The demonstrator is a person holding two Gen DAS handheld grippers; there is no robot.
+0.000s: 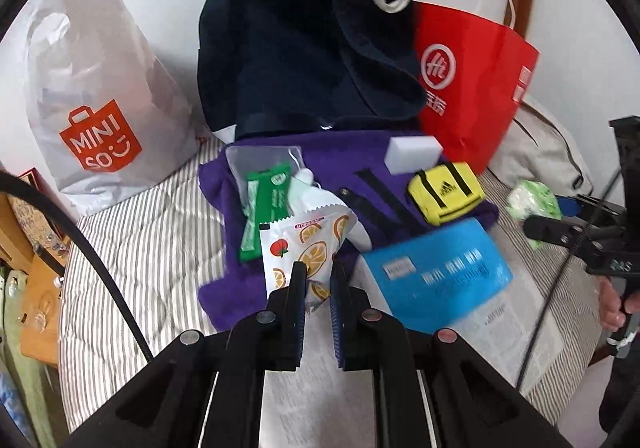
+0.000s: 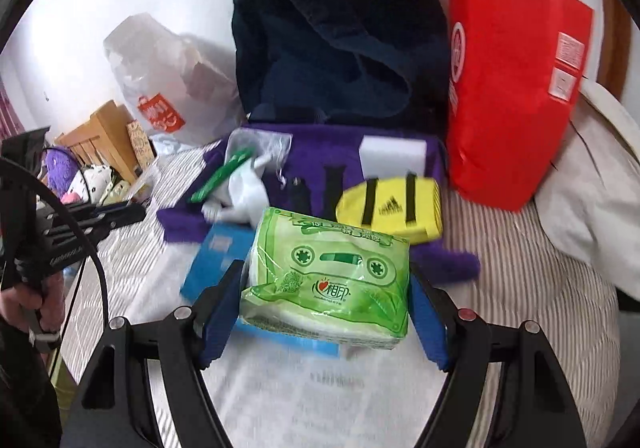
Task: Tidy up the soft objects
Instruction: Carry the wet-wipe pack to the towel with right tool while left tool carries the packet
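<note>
My left gripper [image 1: 318,278] is shut on the lower edge of a white snack packet [image 1: 308,244] printed with orange slices, over a purple cloth [image 1: 340,156]. On that cloth lie a green packet [image 1: 264,212], a white sponge block [image 1: 414,154] and a yellow pouch [image 1: 444,192]. My right gripper [image 2: 326,288] is shut on a green tissue pack [image 2: 332,280], its blue pads [image 2: 218,320] pressing both ends. The pack hangs above a blue flat box [image 2: 212,260]. A navy bag [image 2: 340,48] stands open behind the cloth.
A red paper bag [image 2: 512,88] stands right of the navy bag, and a white Miniso plastic bag [image 1: 100,108] stands to its left. Everything rests on a striped bedsheet [image 1: 160,240]. A beige bag [image 2: 592,188] lies at far right. Wooden furniture [image 2: 100,140] is beyond the bed's left edge.
</note>
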